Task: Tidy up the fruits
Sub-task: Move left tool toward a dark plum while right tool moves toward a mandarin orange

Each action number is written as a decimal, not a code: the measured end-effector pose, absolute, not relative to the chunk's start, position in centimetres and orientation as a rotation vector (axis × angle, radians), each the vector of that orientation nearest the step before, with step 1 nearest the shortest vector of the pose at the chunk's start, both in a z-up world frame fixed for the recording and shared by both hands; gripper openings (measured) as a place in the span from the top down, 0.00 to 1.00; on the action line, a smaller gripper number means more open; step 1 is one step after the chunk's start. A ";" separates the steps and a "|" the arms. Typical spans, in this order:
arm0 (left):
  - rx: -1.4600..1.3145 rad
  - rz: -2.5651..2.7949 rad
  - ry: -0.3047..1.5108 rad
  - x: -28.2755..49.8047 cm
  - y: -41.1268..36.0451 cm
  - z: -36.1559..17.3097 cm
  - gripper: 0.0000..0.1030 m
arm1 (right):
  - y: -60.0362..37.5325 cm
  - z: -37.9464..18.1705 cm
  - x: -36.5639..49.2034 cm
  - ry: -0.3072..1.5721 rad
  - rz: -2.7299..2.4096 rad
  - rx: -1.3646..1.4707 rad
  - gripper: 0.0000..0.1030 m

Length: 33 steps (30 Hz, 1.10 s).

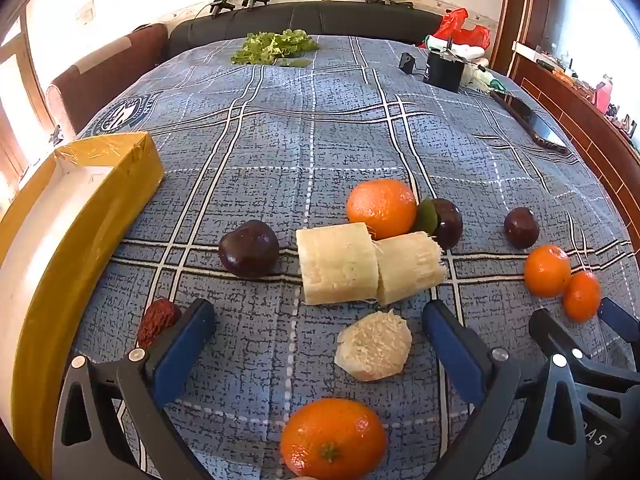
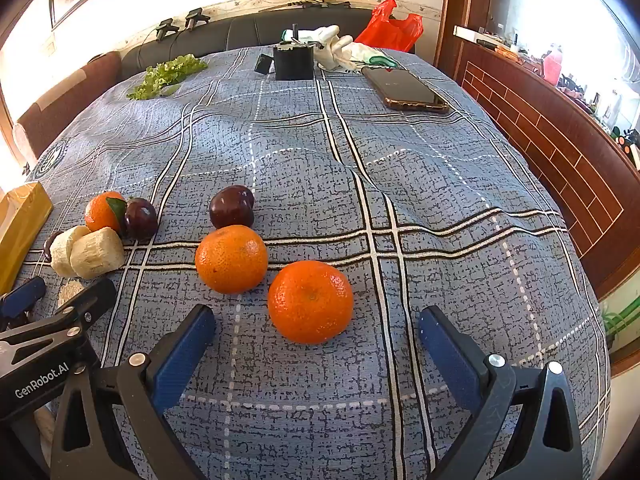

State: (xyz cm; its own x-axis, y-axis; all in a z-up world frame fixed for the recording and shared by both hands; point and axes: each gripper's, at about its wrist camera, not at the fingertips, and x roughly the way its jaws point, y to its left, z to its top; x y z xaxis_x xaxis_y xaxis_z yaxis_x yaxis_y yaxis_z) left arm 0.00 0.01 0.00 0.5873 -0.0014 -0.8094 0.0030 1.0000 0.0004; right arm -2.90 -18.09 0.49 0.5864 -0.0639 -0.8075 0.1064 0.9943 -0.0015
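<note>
In the left wrist view my left gripper [image 1: 318,320] is open and empty over the blue plaid cloth [image 1: 320,140]. Between its fingers lie a small pale sugarcane piece [image 1: 374,346] and a tangerine [image 1: 333,438] near the camera. Ahead are two longer cane pieces [image 1: 360,264], a plum [image 1: 249,249], an orange [image 1: 381,208], a second plum [image 1: 446,222] and a red date [image 1: 158,320]. In the right wrist view my right gripper [image 2: 316,324] is open and empty, with a tangerine [image 2: 310,302] just ahead between its fingertips. Another tangerine [image 2: 231,259] and a plum [image 2: 232,207] lie beyond.
A yellow box [image 1: 60,232] with a white inside stands at the left. Lettuce [image 1: 276,46], a black holder [image 2: 293,62], white gloves [image 2: 340,50], a red bag [image 2: 390,26] and a phone [image 2: 412,90] lie at the far end. A wooden ledge [image 2: 560,152] runs along the right.
</note>
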 end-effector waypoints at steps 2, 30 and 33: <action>0.003 -0.002 0.943 0.0 0.0 0.0 0.00 | -18.1 0.5 -2.9 0.939 -0.099 0.050 0.00; -0.100 -0.196 0.957 -6.7 4.9 3.4 0.16 | -18.1 0.5 -2.9 0.947 -0.077 0.050 0.00; -0.146 -0.205 0.868 -8.0 7.6 5.8 0.17 | -19.0 0.5 -2.7 0.983 -0.072 0.075 0.00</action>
